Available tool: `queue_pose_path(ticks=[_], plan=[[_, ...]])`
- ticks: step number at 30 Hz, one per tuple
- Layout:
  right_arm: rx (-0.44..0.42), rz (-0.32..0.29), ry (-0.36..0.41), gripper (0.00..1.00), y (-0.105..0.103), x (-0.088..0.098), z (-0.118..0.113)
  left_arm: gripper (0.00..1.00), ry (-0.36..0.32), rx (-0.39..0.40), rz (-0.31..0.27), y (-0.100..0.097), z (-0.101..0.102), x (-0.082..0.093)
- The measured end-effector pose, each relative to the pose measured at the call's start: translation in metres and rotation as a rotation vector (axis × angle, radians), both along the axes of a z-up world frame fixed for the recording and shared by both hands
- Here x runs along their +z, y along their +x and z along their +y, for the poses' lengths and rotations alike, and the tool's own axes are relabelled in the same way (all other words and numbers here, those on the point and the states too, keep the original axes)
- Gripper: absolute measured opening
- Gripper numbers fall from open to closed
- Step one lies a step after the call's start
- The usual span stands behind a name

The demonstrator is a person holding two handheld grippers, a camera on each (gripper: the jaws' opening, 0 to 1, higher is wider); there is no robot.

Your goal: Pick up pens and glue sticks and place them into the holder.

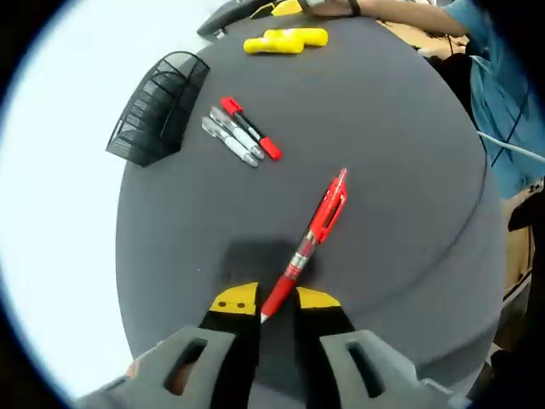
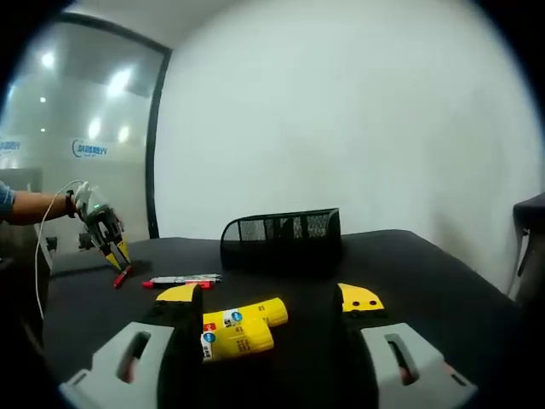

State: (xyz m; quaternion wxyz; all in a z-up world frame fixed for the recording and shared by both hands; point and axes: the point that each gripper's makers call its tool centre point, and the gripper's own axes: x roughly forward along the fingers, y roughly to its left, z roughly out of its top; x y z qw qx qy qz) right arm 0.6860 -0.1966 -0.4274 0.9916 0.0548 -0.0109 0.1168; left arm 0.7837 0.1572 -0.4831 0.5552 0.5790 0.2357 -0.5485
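**Red pen at the left gripper, glue sticks before the right**

In the left gripper view we see the red pen (image 1: 312,239), a slim glossy plastic barrel with a clear mid-section, lying slantwise on the dark matte table (image 1: 409,153). Its lower tip sits between the yellow-tipped jaws of the left gripper (image 1: 274,300), which stand narrowly apart around it; we cannot tell whether they touch it. Beyond the pen lie two markers (image 1: 243,132), one red-capped and one grey, side by side. Just beyond them stands the holder (image 1: 157,106), a black wire-mesh box. Well past the holder lie the yellow glue sticks (image 1: 285,40), short rounded cylinders, with a person's blue sleeve (image 1: 502,94) off to the side at the table's edge.

The right gripper view looks low across the table and shows the holder (image 2: 281,239) upright against a plain white wall (image 2: 358,111). The two glue sticks (image 2: 241,328), with labels, lie nearer than the holder, between the widely spread, empty jaws of the right gripper (image 2: 271,302). Left of the holder we see the markers (image 2: 183,279) and the left gripper (image 2: 115,256) tipped down at the pen (image 2: 123,277).
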Motion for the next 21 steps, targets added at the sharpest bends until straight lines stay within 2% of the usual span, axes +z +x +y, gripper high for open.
queue_pose_path(ticks=[5,15,21], plan=[[0.001,-0.001,0.0,0.58,0.001,0.0,0.0,0.13,0.067,-0.017,0.021,0.002,0.006,-0.009],[0.002,0.0,0.001,0.58,0.0,0.0,0.001,0.08,0.143,-0.064,0.051,0.007,0.002,-0.015],[0.0,0.002,0.003,0.57,0.001,0.0,0.0,0.06,0.177,-0.086,0.063,0.003,0.002,-0.013]])
